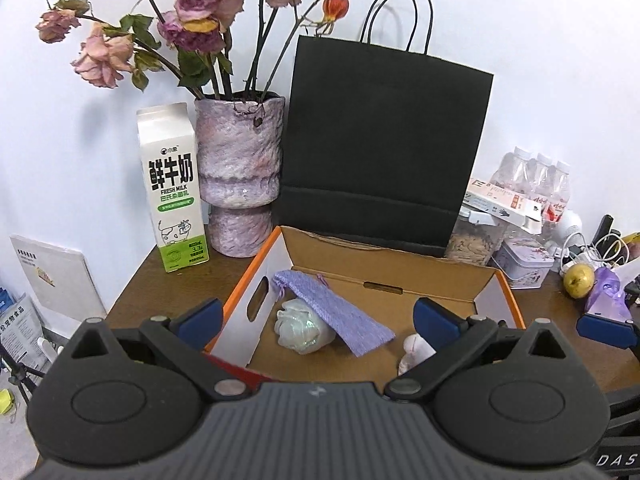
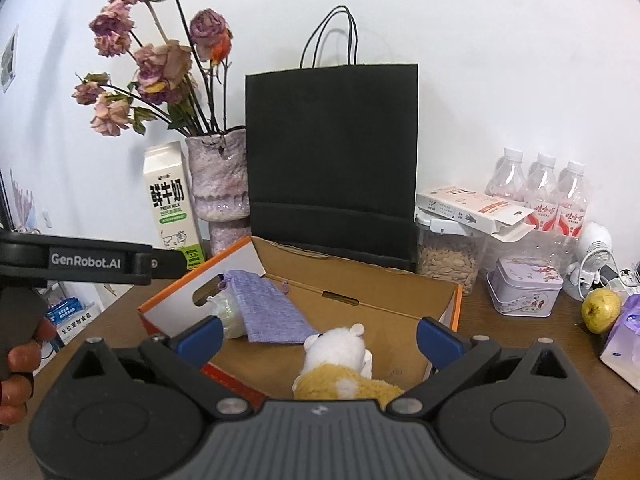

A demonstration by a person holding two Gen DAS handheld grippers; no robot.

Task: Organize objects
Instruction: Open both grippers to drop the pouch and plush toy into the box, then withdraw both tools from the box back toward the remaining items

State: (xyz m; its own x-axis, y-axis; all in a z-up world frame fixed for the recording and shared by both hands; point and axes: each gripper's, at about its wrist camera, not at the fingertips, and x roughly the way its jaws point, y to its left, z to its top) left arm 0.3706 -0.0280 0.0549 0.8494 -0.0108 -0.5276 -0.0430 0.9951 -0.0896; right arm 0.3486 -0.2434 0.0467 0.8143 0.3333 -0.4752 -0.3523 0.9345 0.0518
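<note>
Plush toy (image 2: 340, 368): sat at the near end inside the cardboard box (image 2: 400, 280); soft, light, best pinched round the body.
Right claw (image 2: 320, 340): spread wide, nothing held.
Left claw (image 1: 320, 316): released too, empty.
Purple pouch (image 2: 268, 308): floppy, laid far-left.

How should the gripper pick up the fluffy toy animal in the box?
Probably from straight above, pinching its yellow body just behind the white head. The toy animal lies low in the cardboard box, whose walls block a sideways reach. Its soft middle should squash between the fingers. The open right gripper hangs right over it.
</note>
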